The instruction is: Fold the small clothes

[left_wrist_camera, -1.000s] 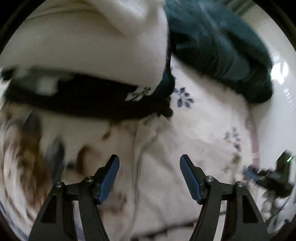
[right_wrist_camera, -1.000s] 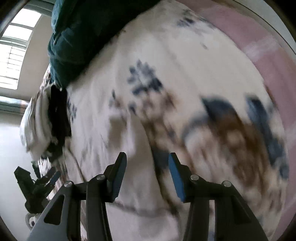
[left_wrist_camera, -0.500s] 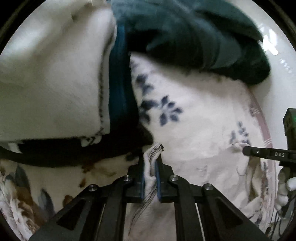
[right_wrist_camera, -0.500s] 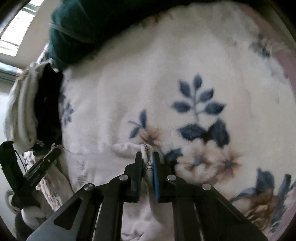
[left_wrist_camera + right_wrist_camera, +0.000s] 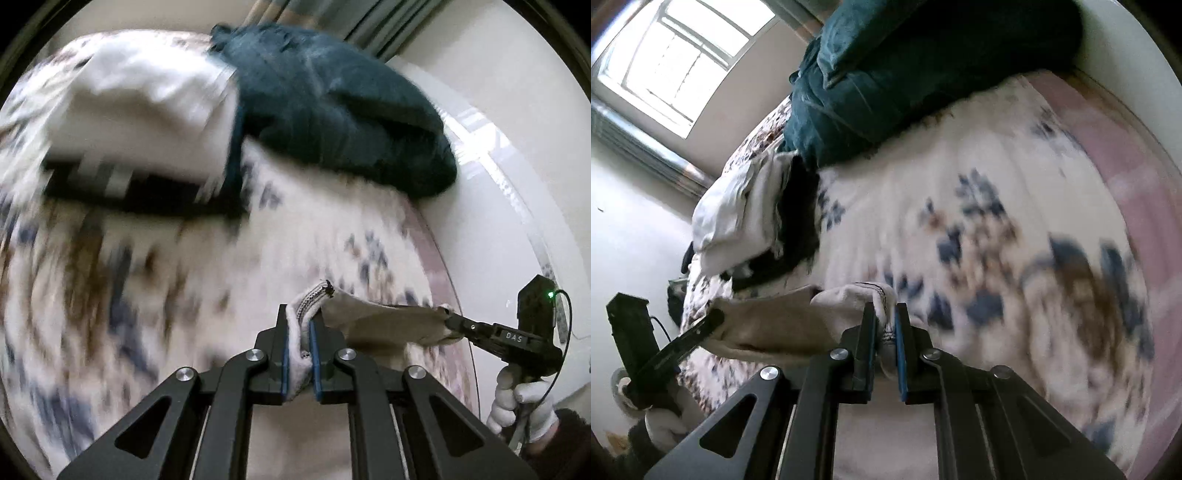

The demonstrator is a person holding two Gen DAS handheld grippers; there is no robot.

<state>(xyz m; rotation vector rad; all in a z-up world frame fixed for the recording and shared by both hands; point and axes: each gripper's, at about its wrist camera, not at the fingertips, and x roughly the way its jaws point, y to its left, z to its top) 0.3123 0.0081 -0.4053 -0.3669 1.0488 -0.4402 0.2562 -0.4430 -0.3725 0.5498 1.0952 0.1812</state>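
Bed under a white fleece blanket (image 5: 1015,192) printed with blue and brown flowers

A rumpled dark teal blanket (image 5: 332,107) lies at its far end, touching a stack of folded white and black clothes (image 5: 768,218); a pink border strip (image 5: 1123,177) runs along the blanket's edge.

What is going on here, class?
A person holds a gripper in each hand. The left gripper and the right gripper are each shut on one end of a small cream garment, stretched between them above the floral blanket. Other clothes lie piled behind.
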